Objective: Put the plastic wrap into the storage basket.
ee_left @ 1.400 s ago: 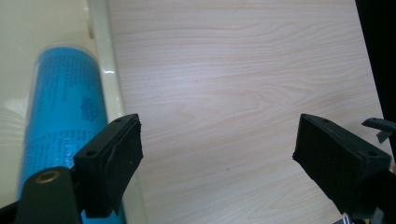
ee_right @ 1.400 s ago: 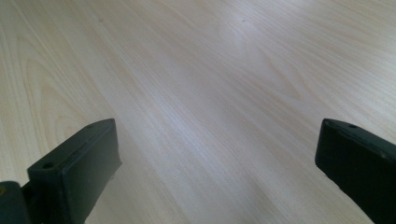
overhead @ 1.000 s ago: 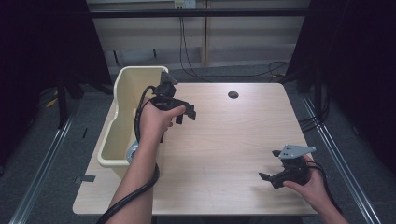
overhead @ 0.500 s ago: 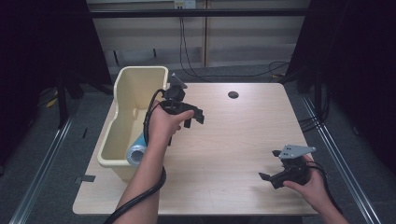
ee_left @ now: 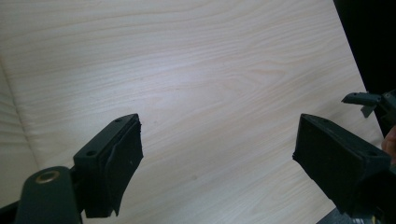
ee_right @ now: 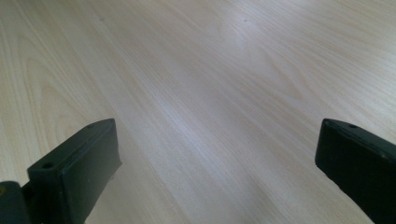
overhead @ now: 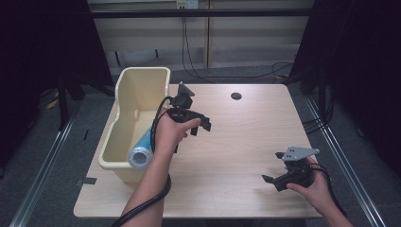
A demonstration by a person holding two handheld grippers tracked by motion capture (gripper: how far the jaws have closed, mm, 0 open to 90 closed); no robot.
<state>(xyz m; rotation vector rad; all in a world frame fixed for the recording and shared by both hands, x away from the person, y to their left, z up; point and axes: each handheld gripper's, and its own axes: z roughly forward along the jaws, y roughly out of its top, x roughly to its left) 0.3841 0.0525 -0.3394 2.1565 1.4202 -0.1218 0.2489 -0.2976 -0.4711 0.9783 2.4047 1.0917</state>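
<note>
Bin [overhead: 124, 124], cream plastic, sits at the left edge of the tabletop [overhead: 246, 132], with a pale blue cylinder [overhead: 141, 152] lying in its near end, open end toward the camera; what the cylinder is I cannot tell. Just right of the bin, the left hand [overhead: 169, 132] is raised above the wood, forearm reaching up from the bottom edge, wrist bent so the left gripper [overhead: 201, 124] points right across the tabletop. Its fingers [ee_left: 122, 161] stand wide apart with bare wood between them. Well apart, near the front right corner, the right hand [overhead: 314, 187] holds the right gripper [overhead: 273, 174] low, pointing left. Its fingers [ee_right: 77, 163] are also spread wide and grip nothing.
</note>
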